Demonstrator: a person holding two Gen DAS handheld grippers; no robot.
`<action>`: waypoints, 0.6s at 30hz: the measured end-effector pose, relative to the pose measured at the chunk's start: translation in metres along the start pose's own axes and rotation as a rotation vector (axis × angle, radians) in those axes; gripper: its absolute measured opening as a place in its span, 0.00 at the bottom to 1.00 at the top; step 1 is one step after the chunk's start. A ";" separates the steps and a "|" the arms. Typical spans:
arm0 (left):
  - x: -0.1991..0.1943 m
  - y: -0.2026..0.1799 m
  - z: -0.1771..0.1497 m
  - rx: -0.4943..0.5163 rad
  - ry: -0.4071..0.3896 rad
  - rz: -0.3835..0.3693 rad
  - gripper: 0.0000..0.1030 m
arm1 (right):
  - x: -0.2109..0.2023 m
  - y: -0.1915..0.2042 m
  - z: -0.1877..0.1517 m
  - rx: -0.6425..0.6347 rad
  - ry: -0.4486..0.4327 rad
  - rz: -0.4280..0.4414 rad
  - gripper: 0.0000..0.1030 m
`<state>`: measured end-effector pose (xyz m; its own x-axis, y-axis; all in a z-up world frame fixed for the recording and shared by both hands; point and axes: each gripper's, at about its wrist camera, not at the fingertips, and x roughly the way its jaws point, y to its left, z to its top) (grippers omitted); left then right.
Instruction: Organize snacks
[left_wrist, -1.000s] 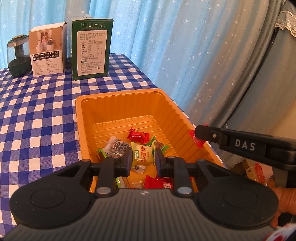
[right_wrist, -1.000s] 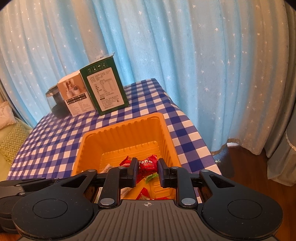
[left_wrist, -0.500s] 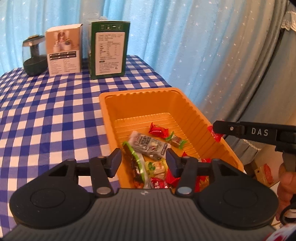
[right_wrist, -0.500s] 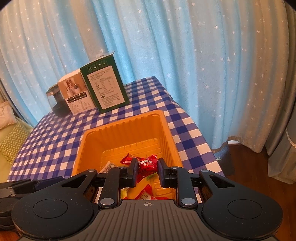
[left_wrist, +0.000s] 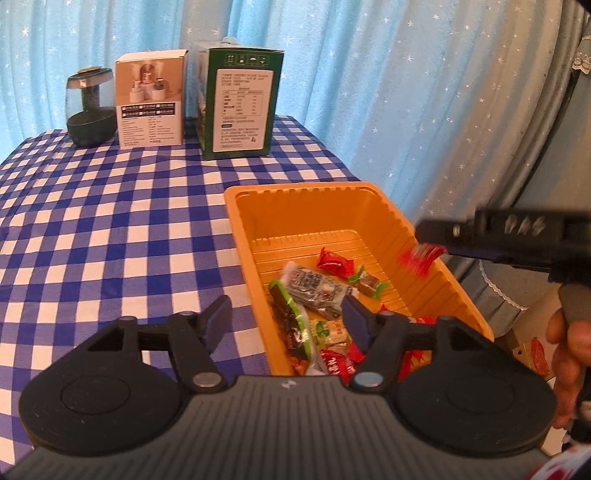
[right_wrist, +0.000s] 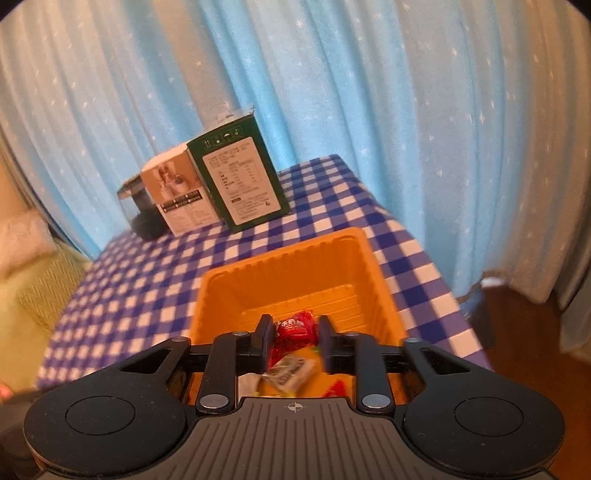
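- Red snack packet (right_wrist: 295, 325): between your right gripper (right_wrist: 293, 341) fingers, above the orange tray (right_wrist: 373, 273); whether pinched or loose, you cannot tell.
- Loose snacks (left_wrist: 317, 291): on the tray floor, ahead of your left gripper (left_wrist: 284, 321), whose fingers are spread wide and empty.
- Boxes (left_wrist: 236, 107): far beyond both fingertips, on the checked cloth (left_wrist: 110, 221).

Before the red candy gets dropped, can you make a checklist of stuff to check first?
1. Right gripper has the red candy between its jaws: ok, though whether they have begun to open cannot be told.
2. Candy is above the orange bin, inside the rim: ok in the right wrist view; the left wrist view is blurred.
3. Left gripper is open and holds nothing: ok.
4. Left gripper is out of the drop path: ok, it sits at the near end.
5. Bare floor left in the bin's far half: ok.
6. Bin sits flat on the checked tablecloth: ok.
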<state>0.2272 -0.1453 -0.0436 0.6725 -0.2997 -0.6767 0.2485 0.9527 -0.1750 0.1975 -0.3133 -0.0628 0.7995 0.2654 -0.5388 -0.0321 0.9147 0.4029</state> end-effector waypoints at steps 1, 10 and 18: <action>-0.001 0.001 -0.001 -0.003 0.001 0.005 0.65 | -0.002 -0.001 0.000 0.018 -0.010 0.010 0.64; -0.013 0.009 -0.014 -0.027 0.007 0.023 0.73 | -0.025 -0.004 -0.018 0.043 -0.009 -0.057 0.64; -0.043 0.010 -0.021 -0.033 -0.021 0.037 0.86 | -0.053 0.009 -0.035 0.025 -0.003 -0.074 0.64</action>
<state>0.1856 -0.1215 -0.0313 0.6952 -0.2651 -0.6682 0.2005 0.9641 -0.1739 0.1333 -0.3081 -0.0563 0.8012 0.1966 -0.5651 0.0419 0.9237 0.3808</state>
